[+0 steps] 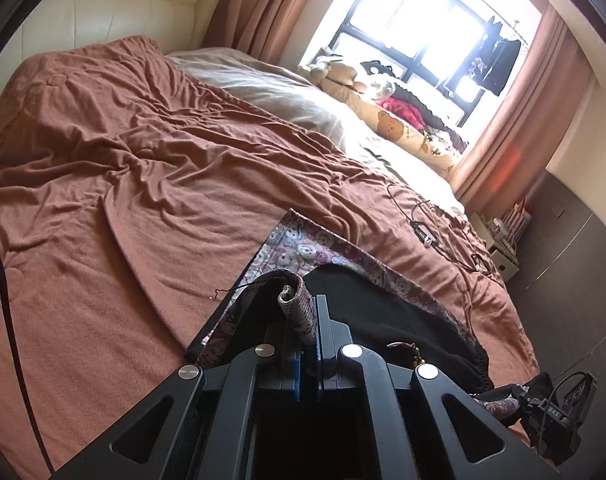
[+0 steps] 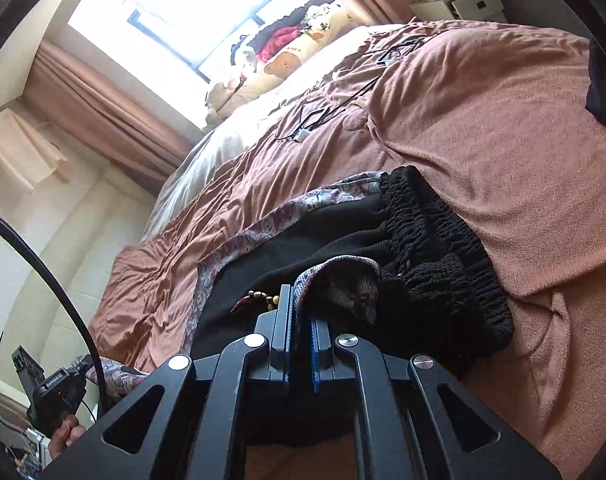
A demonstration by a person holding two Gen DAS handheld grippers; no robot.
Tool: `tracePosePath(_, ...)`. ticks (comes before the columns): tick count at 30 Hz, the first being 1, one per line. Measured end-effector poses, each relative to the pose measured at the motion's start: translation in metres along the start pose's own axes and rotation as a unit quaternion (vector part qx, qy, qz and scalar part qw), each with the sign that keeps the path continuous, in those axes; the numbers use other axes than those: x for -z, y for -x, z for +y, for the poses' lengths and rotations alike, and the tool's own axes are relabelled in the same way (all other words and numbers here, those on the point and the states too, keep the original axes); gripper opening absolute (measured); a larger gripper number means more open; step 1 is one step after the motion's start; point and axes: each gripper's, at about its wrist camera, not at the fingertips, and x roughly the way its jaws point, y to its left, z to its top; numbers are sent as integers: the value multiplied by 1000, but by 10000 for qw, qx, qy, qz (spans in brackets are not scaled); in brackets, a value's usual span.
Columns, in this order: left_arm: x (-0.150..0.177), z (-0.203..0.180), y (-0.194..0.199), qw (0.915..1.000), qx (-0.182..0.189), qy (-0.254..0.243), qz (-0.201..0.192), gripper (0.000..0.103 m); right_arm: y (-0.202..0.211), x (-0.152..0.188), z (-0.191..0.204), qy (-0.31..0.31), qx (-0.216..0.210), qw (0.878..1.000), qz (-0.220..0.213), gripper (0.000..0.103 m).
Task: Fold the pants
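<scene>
The pants (image 1: 403, 312) are patterned outside with a black fleece lining and a black elastic waistband (image 2: 447, 248). They lie partly on the rust-brown bedspread (image 1: 143, 168). My left gripper (image 1: 309, 304) is shut on a rolled patterned edge of the pants, lifted off the bed. My right gripper (image 2: 301, 296) is shut on another patterned fold of the pants next to the waistband. A beaded drawstring (image 2: 263, 298) lies on the lining. In the left wrist view the right gripper (image 1: 551, 412) shows at the lower right; in the right wrist view the left gripper (image 2: 51, 388) shows at the lower left with a hand on it.
Black cables (image 1: 427, 232) lie on the bedspread beyond the pants. A cream pillow with bear print and plush toys (image 1: 383, 108) sit by the bright window (image 1: 423, 32). Pink curtains flank it. A white nightstand (image 1: 503, 248) stands past the bed. A black cable (image 1: 7, 304) hangs at the left.
</scene>
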Motion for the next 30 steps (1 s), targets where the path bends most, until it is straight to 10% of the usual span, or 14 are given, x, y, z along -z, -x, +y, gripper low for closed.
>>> tracePosePath(15, -36, 12, -133, 9975, -224, -49, 662, 7, -74, -41, -6, -432, 126, 9989, 115, 7)
tracePosePath(20, -48, 11, -147, 9962, -479, -353, 629, 53, -82, -50, -12, -254, -40, 9994, 229, 21)
tracePosePath(23, -52, 14, -146, 9951, -585, -553, 573, 56, -74, -50, -12, -93, -100, 9998, 134, 48)
tracePosePath(30, -50, 17, -154, 9824, -790, -1303, 1079, 56, -57, -47, 9, 822, 208, 9961, 262, 48)
